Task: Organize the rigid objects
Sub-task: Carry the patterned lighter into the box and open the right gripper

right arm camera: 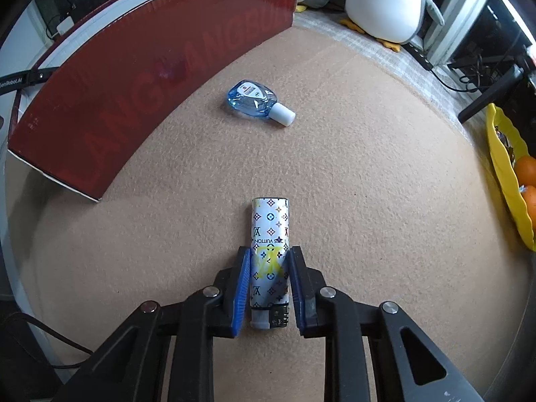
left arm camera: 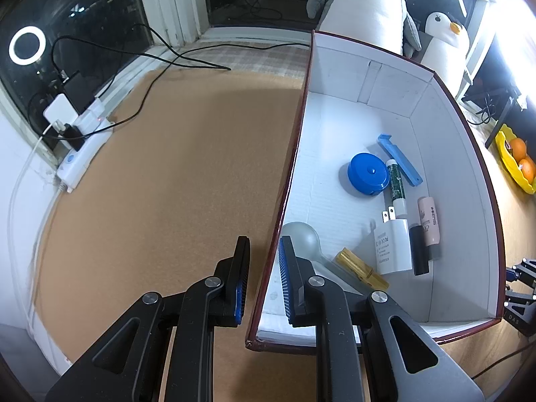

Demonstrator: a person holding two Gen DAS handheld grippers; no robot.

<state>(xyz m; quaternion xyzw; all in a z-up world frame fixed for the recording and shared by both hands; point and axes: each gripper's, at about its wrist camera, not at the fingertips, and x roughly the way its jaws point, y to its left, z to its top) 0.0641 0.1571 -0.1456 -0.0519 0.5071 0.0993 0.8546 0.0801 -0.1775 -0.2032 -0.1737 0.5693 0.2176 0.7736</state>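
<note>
Two items are seen on the tan bench (right arm camera: 368,167) outside the red-walled box (right arm camera: 134,83): a patterned lighter (right arm camera: 270,234), lying flat and clamped at its lower half between the pads of the right claw (right arm camera: 269,284), and a blue bottle (right arm camera: 258,102) on its side near the box. Inside the box a blue round case (left arm camera: 366,174), white charger (left arm camera: 393,248), wooden clip (left arm camera: 361,269) and tubes are held. The left claw (left arm camera: 264,274) is closed on the box's side wall (left arm camera: 288,181).
</note>
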